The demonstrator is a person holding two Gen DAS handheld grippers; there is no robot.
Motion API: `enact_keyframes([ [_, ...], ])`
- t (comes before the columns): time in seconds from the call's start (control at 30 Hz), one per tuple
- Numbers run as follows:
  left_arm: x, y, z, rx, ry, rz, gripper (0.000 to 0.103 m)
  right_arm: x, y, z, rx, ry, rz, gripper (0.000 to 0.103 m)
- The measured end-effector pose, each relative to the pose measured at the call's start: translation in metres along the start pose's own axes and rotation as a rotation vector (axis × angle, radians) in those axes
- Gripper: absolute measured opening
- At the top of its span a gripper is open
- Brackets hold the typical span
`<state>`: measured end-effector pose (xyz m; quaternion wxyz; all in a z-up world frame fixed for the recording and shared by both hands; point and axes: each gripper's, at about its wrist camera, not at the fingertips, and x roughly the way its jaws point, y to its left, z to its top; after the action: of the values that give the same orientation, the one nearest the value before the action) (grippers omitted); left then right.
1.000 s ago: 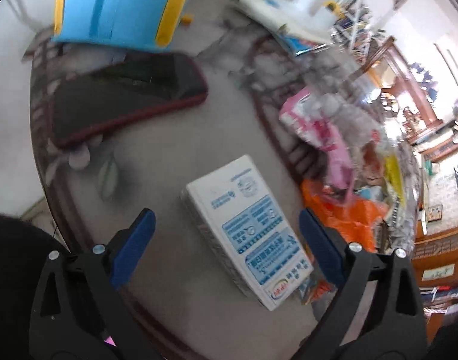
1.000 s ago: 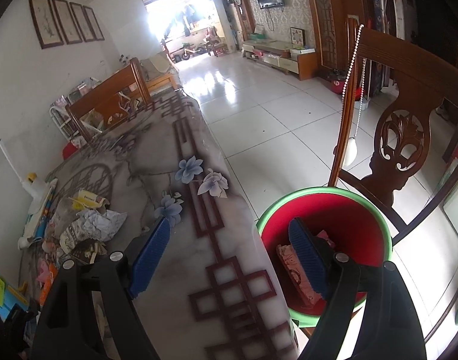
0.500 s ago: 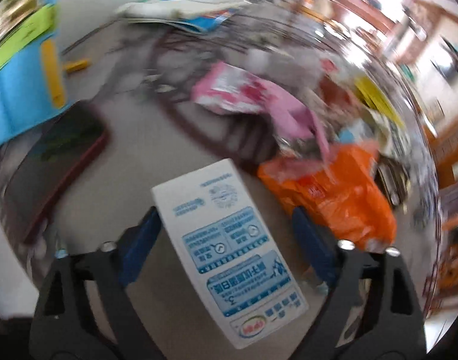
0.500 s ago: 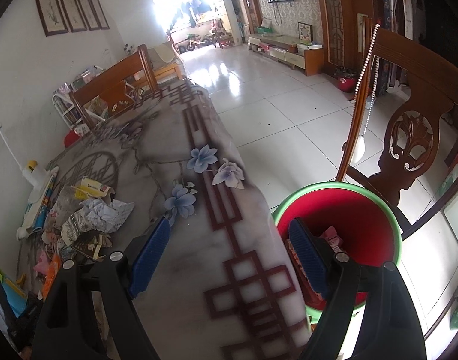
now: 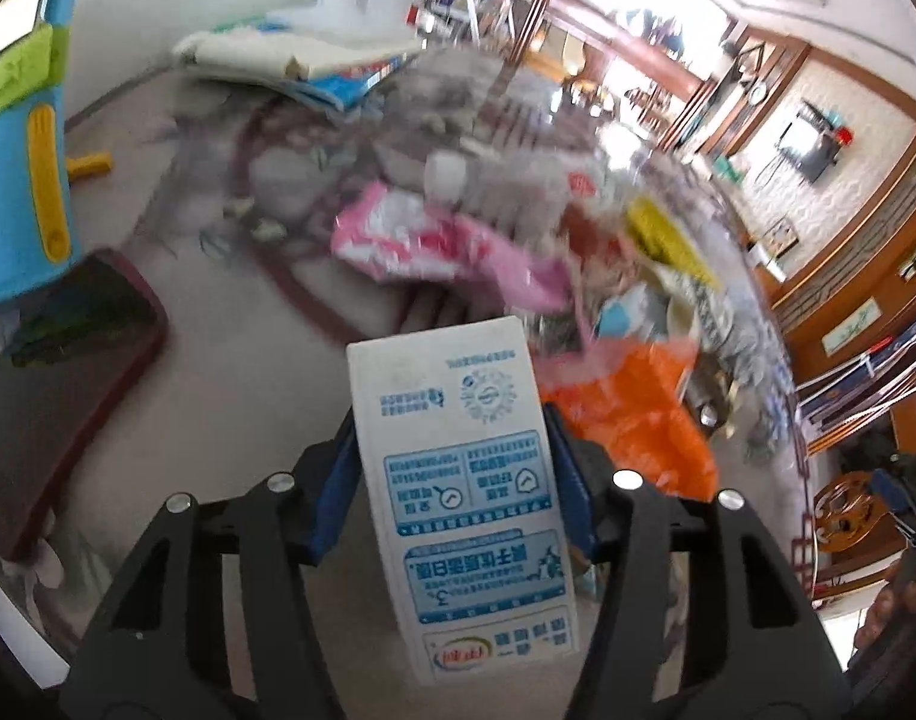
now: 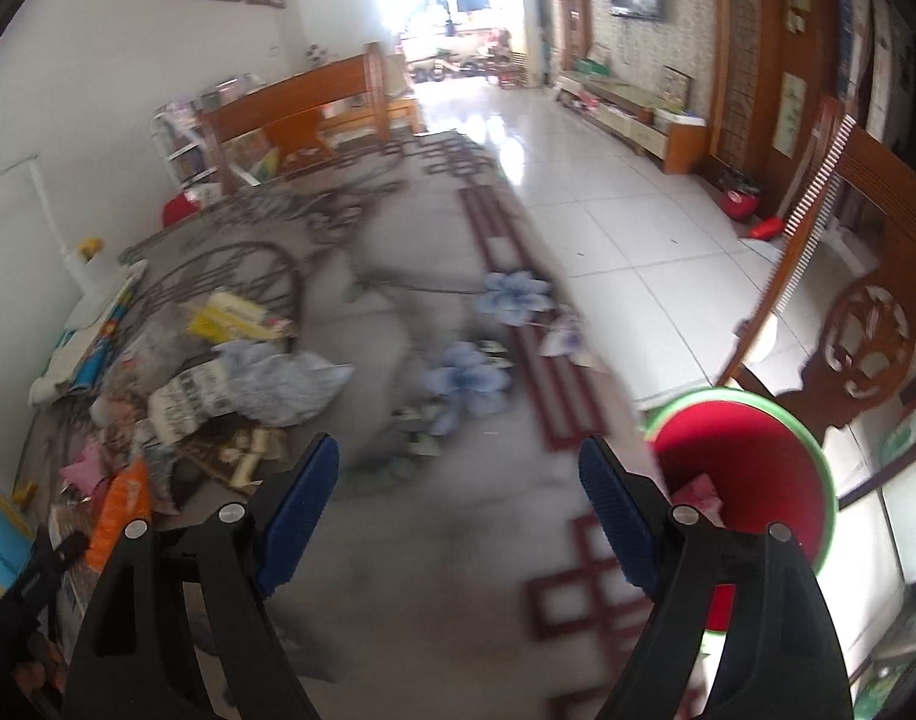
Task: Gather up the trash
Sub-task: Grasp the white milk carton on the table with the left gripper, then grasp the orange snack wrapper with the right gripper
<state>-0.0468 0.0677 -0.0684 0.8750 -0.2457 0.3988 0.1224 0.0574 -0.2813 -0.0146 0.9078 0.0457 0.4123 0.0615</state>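
A white milk carton [image 5: 464,480] with blue print stands between the blue pads of my left gripper [image 5: 452,420]. The jaws are closing and both pads touch the carton's sides. Behind it on the table lies a heap of trash: an orange bag [image 5: 632,414], a pink wrapper [image 5: 434,240] and crumpled paper. My right gripper [image 6: 458,450] hangs open over the patterned tablecloth [image 6: 446,540] with nothing between its fingers. The red bin [image 6: 752,468] with a green rim stands on the floor to its right, with some trash inside. The trash heap [image 6: 248,384] lies to its left.
A dark red phone [image 5: 68,360] and a blue and yellow toy [image 5: 14,180] lie left of the carton. Books and a bottle sit at the table's far side. A carved wooden chair [image 6: 866,330] stands behind the bin. The tiled floor [image 6: 608,210] stretches beyond.
My left gripper rolled and its jaws narrowed from wide open onto the carton's sides. My right gripper swung left from over the bin to over the table.
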Motion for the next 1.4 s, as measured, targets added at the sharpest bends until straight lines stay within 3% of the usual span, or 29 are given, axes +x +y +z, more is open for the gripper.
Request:
enact_keyframes([
  [0.17, 0.001, 0.015, 0.009, -0.07, 0.0, -0.057, 0.054, 0.01, 0.043, -0.007, -0.077, 0.036, 0.085, 0.083],
  [0.4, -0.005, 0.023, 0.016, -0.138, 0.001, -0.143, 0.054, 0.029, 0.084, -0.031, -0.086, 0.133, 0.187, 0.083],
  [0.53, -0.008, 0.033, 0.019, -0.176, -0.01, -0.152, 0.054, 0.026, 0.107, -0.026, -0.005, 0.133, 0.311, 0.083],
  [0.63, -0.008, 0.041, 0.02, -0.213, -0.006, -0.152, 0.054, 0.037, 0.128, -0.028, 0.053, 0.186, 0.39, 0.083],
  [0.9, -0.006, 0.048, 0.021, -0.25, 0.009, -0.15, 0.054, 0.056, 0.184, -0.05, -0.031, 0.294, 0.404, 0.083],
  [1.13, -0.006, 0.048, 0.02, -0.253, 0.013, -0.152, 0.054, 0.061, 0.192, -0.061, -0.054, 0.331, 0.406, 0.083],
  [1.23, -0.005, 0.048, 0.02, -0.25, 0.018, -0.151, 0.054, 0.062, 0.196, -0.065, -0.084, 0.339, 0.396, 0.07],
  [1.3, -0.005, 0.048, 0.02, -0.251, 0.021, -0.151, 0.054, 0.061, 0.198, -0.068, -0.104, 0.35, 0.407, 0.055],
  [1.4, -0.005, 0.045, 0.02, -0.238, 0.024, -0.153, 0.054, 0.056, 0.199, -0.067, -0.115, 0.347, 0.421, 0.049],
])
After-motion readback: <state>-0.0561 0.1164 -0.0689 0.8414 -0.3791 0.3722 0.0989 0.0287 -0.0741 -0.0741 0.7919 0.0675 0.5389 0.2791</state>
